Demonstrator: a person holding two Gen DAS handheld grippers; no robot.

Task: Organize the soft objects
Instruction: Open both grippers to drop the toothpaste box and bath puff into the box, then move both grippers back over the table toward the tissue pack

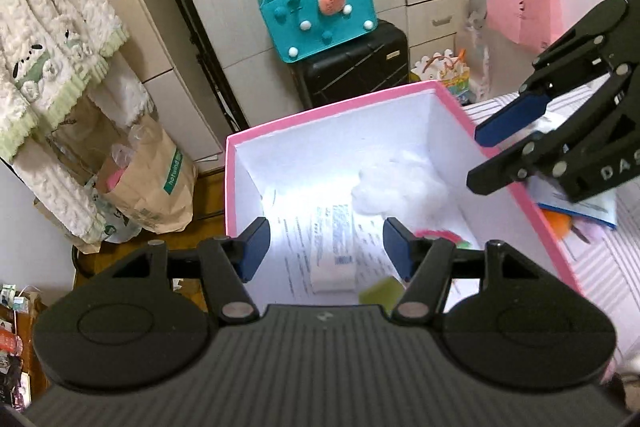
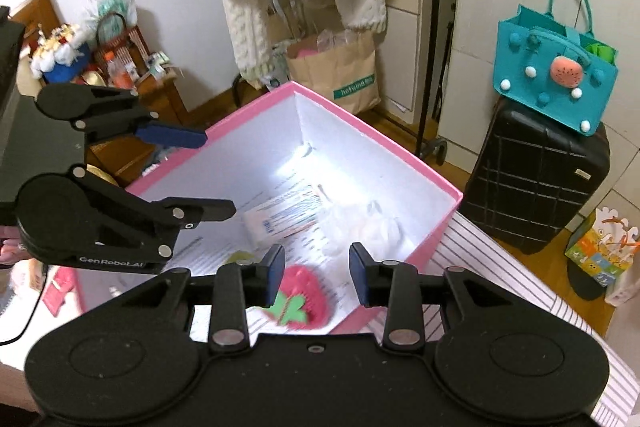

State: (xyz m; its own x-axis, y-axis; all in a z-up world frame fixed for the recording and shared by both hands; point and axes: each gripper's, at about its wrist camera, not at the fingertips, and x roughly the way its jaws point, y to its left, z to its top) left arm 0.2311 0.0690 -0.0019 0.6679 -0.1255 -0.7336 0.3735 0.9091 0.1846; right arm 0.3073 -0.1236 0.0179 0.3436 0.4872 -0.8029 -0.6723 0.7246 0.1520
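While both my grippers hang over the pink box (image 1: 400,99), neither one holds anything. My left gripper (image 1: 326,251) has its blue pads spread wide, nothing between them; through the gap I see printed paper (image 1: 316,239) lining the box floor.

Left wrist view, going left to right:
- 9 o'clock: cream knit cardigan (image 1: 44,39) hanging, brown paper bag (image 1: 156,183) below it.
- 12 o'clock: teal felt bag (image 1: 320,15) sitting on a black suitcase (image 1: 356,67).
- Centre: white fluffy wad (image 1: 396,187) in the box's far right corner, touching the right wall.
- Just past my right-hand pad: a sliver of red and green, partly hidden.
- 6 o'clock inside the box: a yellow-green object (image 1: 380,289), blurred, cannot tell what.
- 3 o'clock: my right gripper (image 1: 488,159), fingers apart, over the box's right rim. Pink paper bag (image 1: 524,7) hangs at 1 o'clock.

Right wrist view, left to right:
- 9 o'clock: left gripper (image 2: 218,173) over the box's left wall, jaws apart.
- 6 o'clock: right gripper (image 2: 316,277), pads spread, empty. A red strawberry-shaped plush (image 2: 304,301) with a green leaf lies on the box floor at the near wall, directly below and between the pads, not touching them.
- Centre: a white packet (image 2: 280,217) on the paper, fluffy wad (image 2: 376,227) against the right wall.
- 3 o'clock: striped cloth (image 2: 500,279) under the box.
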